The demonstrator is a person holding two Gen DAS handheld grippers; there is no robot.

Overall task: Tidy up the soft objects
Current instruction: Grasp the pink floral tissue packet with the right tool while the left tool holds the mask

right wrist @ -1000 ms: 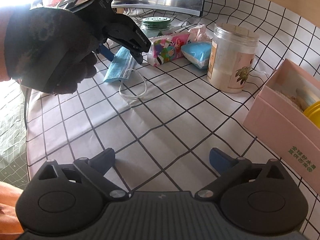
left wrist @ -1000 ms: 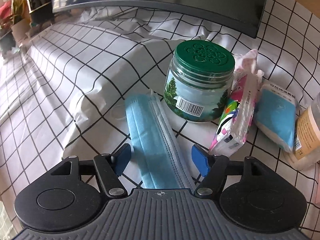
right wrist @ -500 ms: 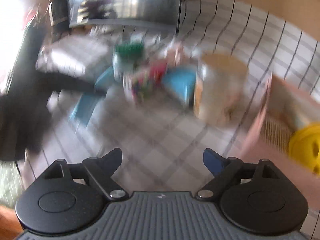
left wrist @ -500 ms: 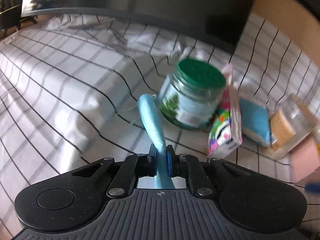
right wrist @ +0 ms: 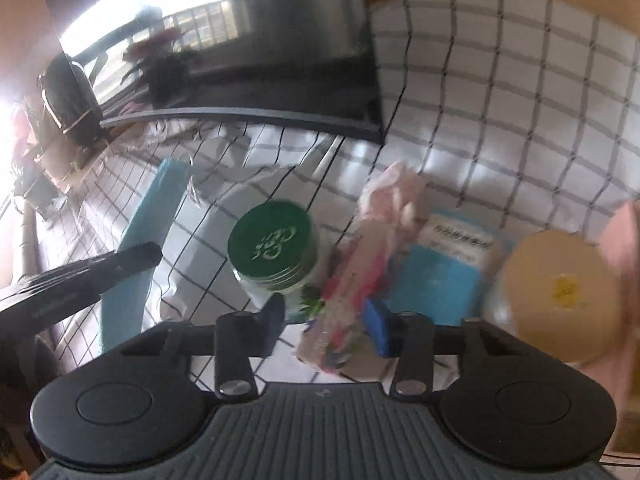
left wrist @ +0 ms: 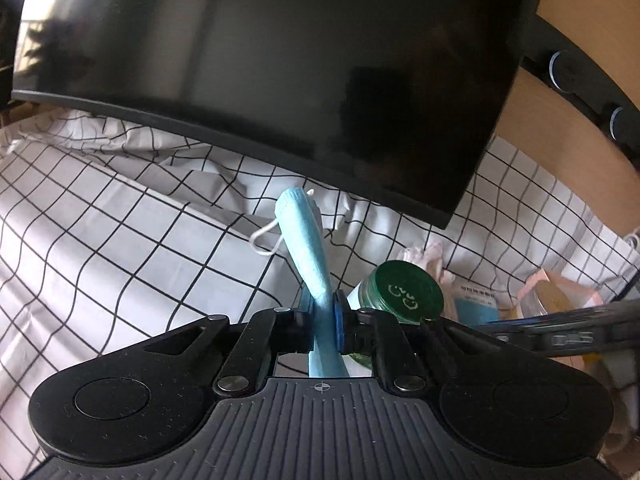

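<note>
My left gripper (left wrist: 323, 316) is shut on a blue face mask (left wrist: 306, 248) and holds it up off the checked cloth; its white ear loop (left wrist: 264, 240) dangles. The mask also shows in the right wrist view (right wrist: 148, 240). My right gripper (right wrist: 326, 322) is open, its jaws on either side of a colourful tissue pack (right wrist: 352, 292) with pink tissue at its top. A blue tissue pack (right wrist: 444, 276) lies just right of it.
A green-lidded jar (right wrist: 276, 246) stands left of the colourful pack. A tan-lidded jar (right wrist: 560, 296) and a pink box (right wrist: 624, 248) are at the right. A dark monitor (left wrist: 280, 60) stands behind on the checked cloth (left wrist: 120, 240).
My left gripper shut on the mask and lifted it off the cloth. My right gripper moved forward to the colourful tissue pack, jaws narrowing around it.
</note>
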